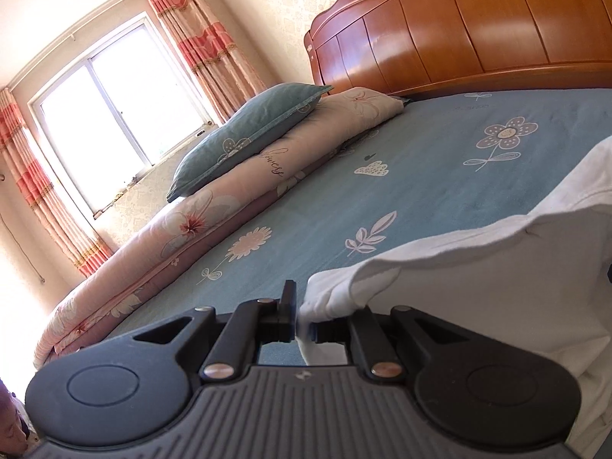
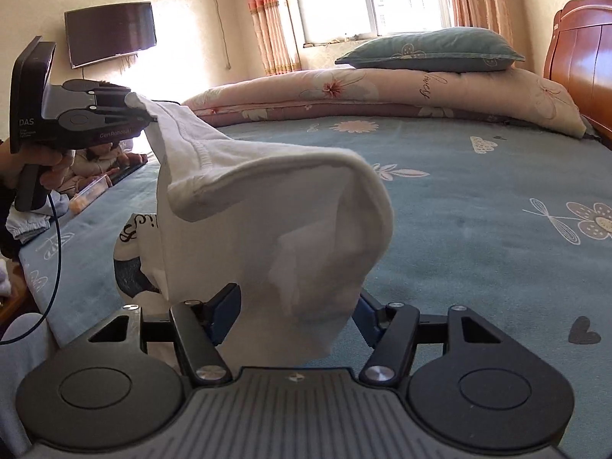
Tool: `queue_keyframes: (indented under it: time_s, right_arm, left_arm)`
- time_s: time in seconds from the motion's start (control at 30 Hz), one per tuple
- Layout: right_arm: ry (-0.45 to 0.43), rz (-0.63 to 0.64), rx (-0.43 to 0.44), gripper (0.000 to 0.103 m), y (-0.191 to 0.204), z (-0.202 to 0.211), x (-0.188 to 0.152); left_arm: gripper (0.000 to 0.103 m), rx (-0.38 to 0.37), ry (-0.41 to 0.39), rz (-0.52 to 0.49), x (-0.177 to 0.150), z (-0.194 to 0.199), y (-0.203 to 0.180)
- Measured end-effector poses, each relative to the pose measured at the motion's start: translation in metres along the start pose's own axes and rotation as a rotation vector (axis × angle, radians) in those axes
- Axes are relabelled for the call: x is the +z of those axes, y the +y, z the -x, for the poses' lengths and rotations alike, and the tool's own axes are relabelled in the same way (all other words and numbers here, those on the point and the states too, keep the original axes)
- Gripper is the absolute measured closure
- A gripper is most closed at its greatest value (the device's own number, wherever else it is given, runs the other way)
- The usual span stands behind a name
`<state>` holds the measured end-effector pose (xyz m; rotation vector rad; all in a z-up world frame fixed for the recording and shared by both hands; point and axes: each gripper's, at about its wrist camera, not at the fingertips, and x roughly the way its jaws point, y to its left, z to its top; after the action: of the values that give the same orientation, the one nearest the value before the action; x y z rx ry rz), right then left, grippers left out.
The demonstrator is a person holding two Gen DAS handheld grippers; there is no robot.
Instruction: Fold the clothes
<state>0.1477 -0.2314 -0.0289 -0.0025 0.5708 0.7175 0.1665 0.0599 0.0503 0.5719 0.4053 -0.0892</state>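
Note:
A white garment (image 2: 267,210) hangs in the air over the blue flowered bedsheet (image 2: 478,252). My left gripper (image 1: 304,321) is shut on one edge of the white garment (image 1: 478,267), which spreads away to the right and covers its right finger. From the right wrist view that left gripper (image 2: 147,116) sits at the upper left, in a hand, and lifts the cloth's corner. My right gripper (image 2: 297,294) stands open, jaws wide apart. The garment's lower fold droops between its fingers (image 2: 225,313), and the pads do not pinch it.
A teal pillow (image 2: 432,51) lies on a rolled pink floral quilt (image 2: 382,93) along the far side of the bed. The wooden headboard (image 1: 459,34) is on the right. A black-printed white garment (image 2: 130,264) lies below the raised one. A person (image 2: 99,160) sits at the bed's left edge.

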Motion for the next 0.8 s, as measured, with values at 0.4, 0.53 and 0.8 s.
queue_keyframes:
  time_s: [0.4, 0.53, 0.8]
  right_arm:
    - [0.071, 0.086, -0.097, 0.094, -0.007, -0.081, 0.053]
    - [0.088, 0.168, -0.195, 0.097, -0.016, -0.107, 0.074]
    - [0.123, 0.278, -0.407, 0.098, -0.057, -0.171, 0.120]
  left_arm:
    - [0.095, 0.167, 0.145, 0.123, -0.032, -0.043, 0.047]
    - [0.095, 0.193, 0.172, 0.102, -0.031, -0.067, 0.046]
    - [0.094, 0.181, 0.194, 0.121, -0.018, -0.138, 0.048]
